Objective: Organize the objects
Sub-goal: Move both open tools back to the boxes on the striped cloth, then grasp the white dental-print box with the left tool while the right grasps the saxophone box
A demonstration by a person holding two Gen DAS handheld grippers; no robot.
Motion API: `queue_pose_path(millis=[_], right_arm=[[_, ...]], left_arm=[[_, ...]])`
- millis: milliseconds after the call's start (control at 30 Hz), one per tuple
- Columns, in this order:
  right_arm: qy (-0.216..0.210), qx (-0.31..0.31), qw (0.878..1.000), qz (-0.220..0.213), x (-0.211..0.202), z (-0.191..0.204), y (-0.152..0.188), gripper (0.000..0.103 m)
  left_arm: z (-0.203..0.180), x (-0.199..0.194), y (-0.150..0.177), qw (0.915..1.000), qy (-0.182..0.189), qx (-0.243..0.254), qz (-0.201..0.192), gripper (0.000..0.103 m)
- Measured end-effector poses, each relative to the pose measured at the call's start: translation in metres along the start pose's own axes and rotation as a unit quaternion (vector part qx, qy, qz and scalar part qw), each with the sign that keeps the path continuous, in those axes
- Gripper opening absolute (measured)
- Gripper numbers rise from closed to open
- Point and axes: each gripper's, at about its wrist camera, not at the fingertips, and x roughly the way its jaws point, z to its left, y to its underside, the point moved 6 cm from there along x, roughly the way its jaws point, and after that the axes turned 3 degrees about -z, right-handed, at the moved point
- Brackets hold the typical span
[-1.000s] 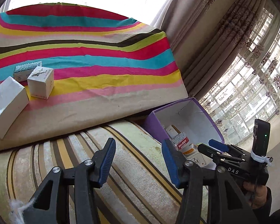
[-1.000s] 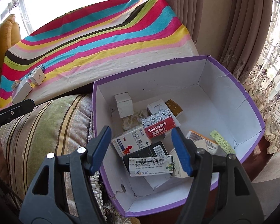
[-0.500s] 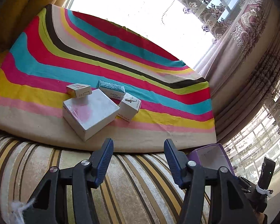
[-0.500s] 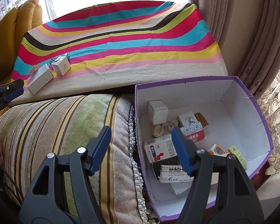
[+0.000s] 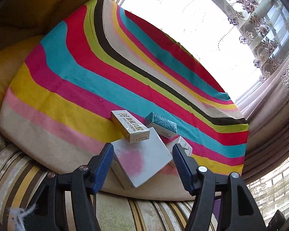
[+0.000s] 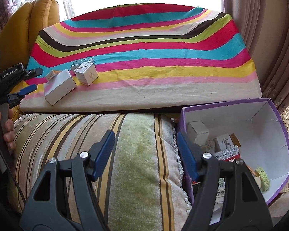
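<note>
Four small boxes lie together on the striped cloth: a large white box, a gold-and-white box, a teal box and a small white box. My left gripper points at the large white box and its jaws are opening. The box shows between the pads but nothing presses on it. In the right wrist view the left gripper hangs just left of the large white box, apart from it. My right gripper is open and bare over the striped cushion.
A purple cardboard box with several small packets inside stands at the right, beside the cushion. A yellow pillow sits at the far left of the cloth. Curtains close off the right side. A hand holds the left gripper's handle.
The left gripper swung away from the purple box toward the boxes on the cloth, rolled, and its jaws widened. The right gripper shifted left, from over the purple box to over the cushion.
</note>
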Motion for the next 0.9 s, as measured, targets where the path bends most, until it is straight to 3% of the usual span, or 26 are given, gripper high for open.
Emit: queue_pose_path(millis=[167,433,633,767,900], right_arm=[[-0.01,-0.01,1.0,0.006,0.013,0.017,-0.009,0.07],[-0.029,-0.007,1.0,0.005,0.033,0.045,-0.034,0.073],[-0.044,0.008,0.999,0.005,0.053,0.067,-0.055,0.076],[-0.052,0.023,0.998,0.002,0.063,0.081,-0.067,0.076],[-0.057,0.043,0.997,0.001,0.074,0.092,-0.077,0.076]], left_arm=[[-0.001,0.018,-0.012,0.9991,-0.042,0.0,-0.004,0.071],[0.007,0.048,-0.014,0.9956,-0.089,0.011,0.028,0.071],[0.007,0.054,-0.011,0.9954,-0.082,0.026,0.042,0.044],[0.005,0.053,-0.013,0.9961,-0.075,0.028,0.035,0.036],[0.007,0.049,-0.012,0.997,-0.067,0.028,0.028,0.035]])
